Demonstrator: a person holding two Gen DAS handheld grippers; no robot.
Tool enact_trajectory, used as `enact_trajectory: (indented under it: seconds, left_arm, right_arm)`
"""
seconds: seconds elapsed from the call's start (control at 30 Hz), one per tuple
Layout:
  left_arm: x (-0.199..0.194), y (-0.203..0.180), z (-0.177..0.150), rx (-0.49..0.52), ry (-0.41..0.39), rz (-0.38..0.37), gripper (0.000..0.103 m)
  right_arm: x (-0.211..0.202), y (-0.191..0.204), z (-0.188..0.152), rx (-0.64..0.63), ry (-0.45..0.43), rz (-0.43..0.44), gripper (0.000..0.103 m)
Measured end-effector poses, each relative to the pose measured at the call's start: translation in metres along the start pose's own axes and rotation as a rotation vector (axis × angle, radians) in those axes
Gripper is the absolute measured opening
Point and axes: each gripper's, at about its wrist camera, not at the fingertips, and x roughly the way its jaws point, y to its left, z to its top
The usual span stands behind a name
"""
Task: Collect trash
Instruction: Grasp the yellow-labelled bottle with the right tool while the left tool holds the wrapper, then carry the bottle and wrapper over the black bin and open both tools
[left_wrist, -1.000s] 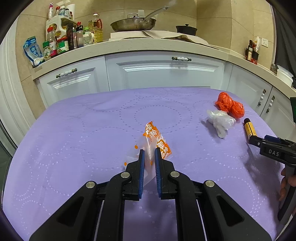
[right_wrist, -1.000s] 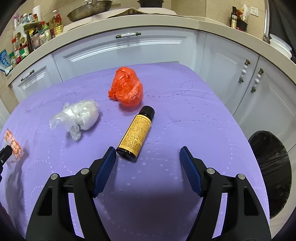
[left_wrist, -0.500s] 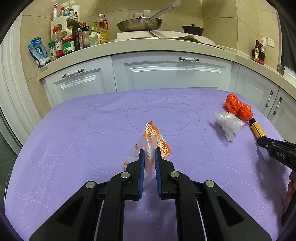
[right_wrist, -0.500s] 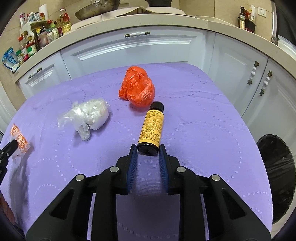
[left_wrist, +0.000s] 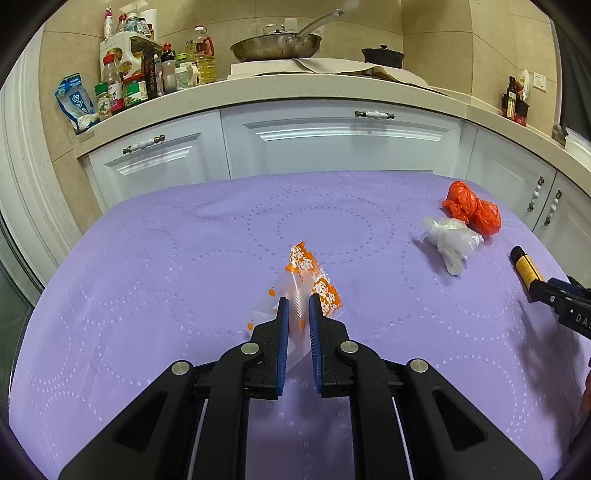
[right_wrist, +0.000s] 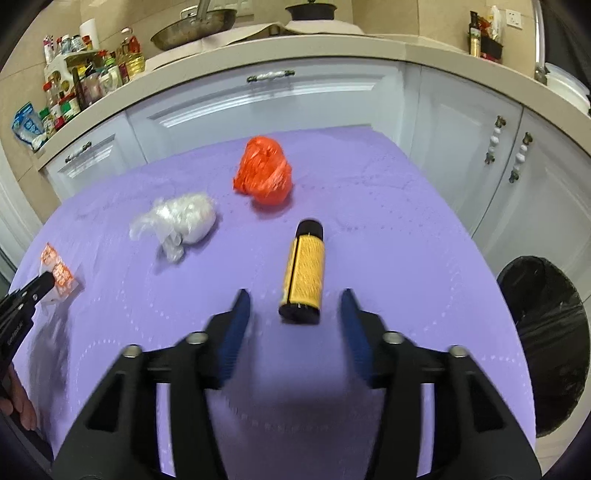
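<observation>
My left gripper (left_wrist: 295, 301) is shut on a clear and orange snack wrapper (left_wrist: 310, 273), which sticks out past the fingertips just above the purple tablecloth (left_wrist: 166, 258). The right wrist view shows that wrapper (right_wrist: 59, 273) at the far left, in the left gripper (right_wrist: 44, 282). A small yellow-labelled bottle with a black cap (right_wrist: 304, 275) lies on the cloth. Its base sits between the jaws of my right gripper (right_wrist: 294, 295). Those jaws are opening and the pads stand apart from the bottle. A crumpled red bag (right_wrist: 264, 175) and a crumpled clear bag (right_wrist: 181, 221) lie beyond.
A black-lined trash bin (right_wrist: 543, 369) stands on the floor off the table's right edge. White cabinets (left_wrist: 332, 144) and a counter with bottles and a pan run behind the table. A hand (right_wrist: 18, 406) shows at the lower left.
The right jaws went from wide to nearly closed at the bottle's base, then spread again. The bottle now lies straighter between them. The left gripper kept still with the wrapper.
</observation>
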Motion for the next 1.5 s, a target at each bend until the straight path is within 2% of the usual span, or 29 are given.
enact_trajectory:
  seconds: [0.13,0.2,0.23,0.27,0.53,0.93,1.2,1.5]
  left_arm:
    - [0.0,-0.001,0.001,-0.006,-0.002,0.007,0.012]
    - [0.001,-0.002,0.002,-0.005,-0.003,0.01,0.012]
    - [0.002,-0.003,0.002,-0.004,-0.002,0.012,0.012]
    - [0.003,-0.003,0.002,-0.004,0.0,0.012,0.012]
    - [0.002,-0.008,0.002,-0.002,0.001,0.013,0.012]
    - [-0.021,-0.043,0.0,0.039,-0.032,-0.026,0.012]
    - [-0.041,-0.1,-0.005,0.125,-0.057,-0.101,0.012]
    - [-0.06,-0.182,-0.005,0.228,-0.084,-0.22,0.012]
  right_arm:
    - [0.011,-0.001,0.005,0.004,0.016,-0.002,0.051]
    - [0.017,-0.003,0.005,0.012,0.026,0.002,0.041]
    - [0.019,-0.003,0.005,0.012,0.034,0.006,0.027]
    - [0.021,-0.004,0.004,0.009,0.043,0.011,0.023]
    - [0.01,-0.009,-0.002,0.0,0.02,0.018,0.023]
    - [-0.035,-0.03,-0.019,-0.01,-0.04,-0.005,0.023]
    - [-0.068,-0.065,-0.034,0.027,-0.091,-0.039,0.023]
    - [-0.105,-0.137,-0.057,0.116,-0.143,-0.135,0.023]
